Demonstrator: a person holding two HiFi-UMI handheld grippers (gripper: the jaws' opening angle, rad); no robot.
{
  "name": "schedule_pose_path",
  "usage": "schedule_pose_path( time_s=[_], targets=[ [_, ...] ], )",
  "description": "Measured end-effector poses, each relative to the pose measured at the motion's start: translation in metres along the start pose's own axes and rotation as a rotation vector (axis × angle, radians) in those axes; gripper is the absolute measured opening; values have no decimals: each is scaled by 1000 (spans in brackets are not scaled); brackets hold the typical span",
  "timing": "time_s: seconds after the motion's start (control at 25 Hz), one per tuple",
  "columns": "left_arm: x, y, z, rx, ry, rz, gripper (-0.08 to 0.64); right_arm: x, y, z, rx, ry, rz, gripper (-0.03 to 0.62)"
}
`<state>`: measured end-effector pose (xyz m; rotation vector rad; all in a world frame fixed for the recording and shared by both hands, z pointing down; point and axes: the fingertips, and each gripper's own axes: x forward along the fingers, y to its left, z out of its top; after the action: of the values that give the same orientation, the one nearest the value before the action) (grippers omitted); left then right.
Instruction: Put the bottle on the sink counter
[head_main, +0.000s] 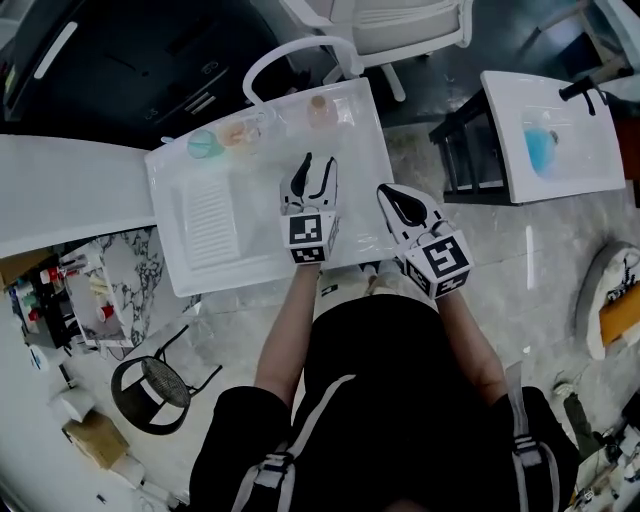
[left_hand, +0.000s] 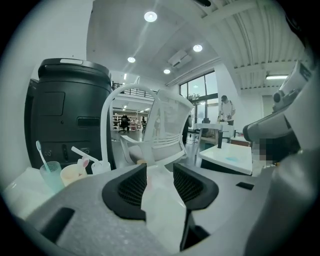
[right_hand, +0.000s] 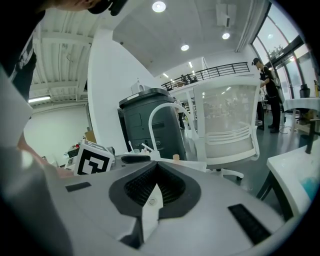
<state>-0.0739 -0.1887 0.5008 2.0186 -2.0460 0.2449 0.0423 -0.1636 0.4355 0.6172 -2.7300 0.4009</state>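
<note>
We are in an open-plan office used as a test space. A white sink surface (head_main: 262, 192) stands beside an office chair (head_main: 405, 22), a second basin (head_main: 500, 120), ceiling spotlights (left_hand: 150, 16), tall windows (left_hand: 199, 95) and a mezzanine rail (right_hand: 220, 70).

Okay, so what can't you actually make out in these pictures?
Bottle: in the head view, too small and pale to tell contents or label. In the right gripper view, only its cap shows above the right gripper.
Sink counter: in the left gripper view, mostly behind the left gripper.
Distant people: in both gripper views, too small.
</note>
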Motion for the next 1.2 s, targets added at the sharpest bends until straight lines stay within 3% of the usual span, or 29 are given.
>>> schedule_pose_path(
  time_s=[0.8, 1.2],
  targets=[
    [-76, -49, 35, -8, -74, -23, 149, -20, 6, 15, -38, -69, 19, 5],
    [-96, -54, 41, -24, -95, -15, 57, -22, 16, 14, -43, -84, 33, 5]
  ],
)
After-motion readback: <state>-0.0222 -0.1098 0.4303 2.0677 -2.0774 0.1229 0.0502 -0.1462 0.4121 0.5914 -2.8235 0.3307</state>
